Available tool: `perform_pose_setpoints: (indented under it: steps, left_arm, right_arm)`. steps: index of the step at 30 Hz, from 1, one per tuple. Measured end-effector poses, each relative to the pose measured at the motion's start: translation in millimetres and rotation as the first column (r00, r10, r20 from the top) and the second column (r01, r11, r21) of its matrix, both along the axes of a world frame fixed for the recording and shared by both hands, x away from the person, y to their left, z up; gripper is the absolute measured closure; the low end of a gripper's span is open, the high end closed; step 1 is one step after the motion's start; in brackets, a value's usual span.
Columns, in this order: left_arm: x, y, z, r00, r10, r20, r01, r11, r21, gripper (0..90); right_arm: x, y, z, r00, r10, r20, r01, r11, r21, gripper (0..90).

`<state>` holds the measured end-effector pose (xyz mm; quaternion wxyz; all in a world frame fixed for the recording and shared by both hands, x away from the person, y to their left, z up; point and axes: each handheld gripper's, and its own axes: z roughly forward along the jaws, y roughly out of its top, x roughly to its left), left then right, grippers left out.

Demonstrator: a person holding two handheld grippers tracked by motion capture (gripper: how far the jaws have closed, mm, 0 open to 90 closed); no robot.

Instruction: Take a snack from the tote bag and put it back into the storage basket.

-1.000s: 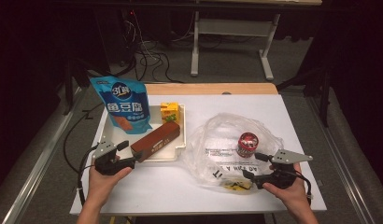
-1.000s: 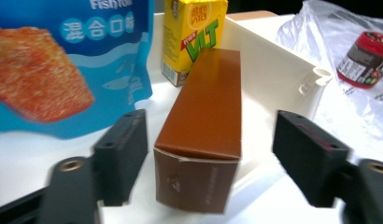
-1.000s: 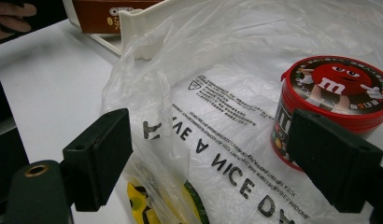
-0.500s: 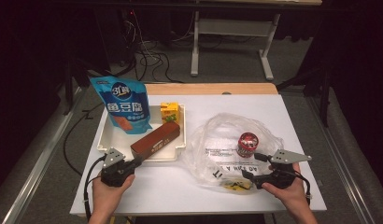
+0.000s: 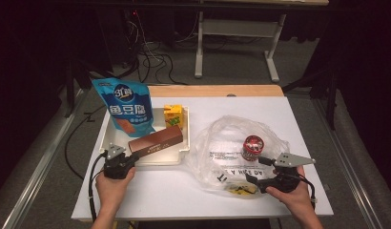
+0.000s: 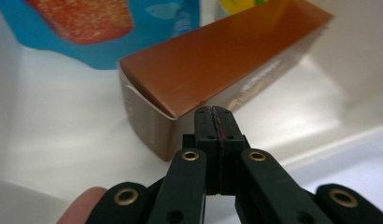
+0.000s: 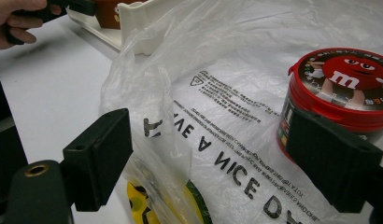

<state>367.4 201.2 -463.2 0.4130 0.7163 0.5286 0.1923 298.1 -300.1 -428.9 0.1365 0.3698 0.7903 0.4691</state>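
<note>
A long brown box (image 5: 156,141) lies slantwise in the white tray (image 5: 158,162). My left gripper (image 5: 131,158) is at the tray's front left corner. In the left gripper view its jaws are pressed together with nothing between them, the tips (image 6: 216,113) right at the near end of the brown box (image 6: 217,60). My right gripper (image 5: 257,170) stands open at the front of a clear plastic bag (image 5: 231,138). In the right gripper view the crumpled bag (image 7: 217,70) lies between the wide jaws of that gripper (image 7: 213,156), with a red M&M's tub (image 7: 348,88) by the right jaw.
A blue snack pouch (image 5: 128,107) leans at the tray's back left, and a yellow carton (image 5: 173,116) stands behind the brown box. The red tub (image 5: 252,147) sits on the bag. Something yellow (image 5: 239,190) lies in the bag's front. The table's front edge is close to both hands.
The left gripper's jaws have shut, and the left hand has shifted a little at the tray's front left corner. The right hand and the bag are as before.
</note>
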Motion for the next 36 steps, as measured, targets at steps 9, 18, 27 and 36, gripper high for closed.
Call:
perform_pose_setpoints:
  steps: [9,18,27,36]
  left_arm:
    - [20.3,-2.1,-4.5,0.9976,0.067,-0.018,-0.067,0.9976,-0.017,90.0]
    - [15.0,7.3,13.9,0.9685,0.234,0.085,-0.233,0.9722,-0.02,89.5]
    - [37.4,4.8,7.2,0.955,0.29,0.064,-0.294,0.9528,0.076,90.0]
    - [38.9,5.2,6.2,0.9662,0.25,0.062,-0.252,0.9673,0.028,90.0]
  right_arm:
    - [0.9,0.7,-1.4,1.0,0.003,-0.002,-0.003,1.0,-0.002,15.1]
    - [0.6,-2.9,-0.9,0.9999,-0.011,-0.001,0.011,0.9999,0.006,15.1]
    - [-0.7,-3.1,0.0,0.9998,-0.022,-0.002,0.022,0.9997,0.011,15.1]
    - [1.1,-5.1,-2.4,0.998,-0.062,0.0,0.062,0.998,0.0,15.1]
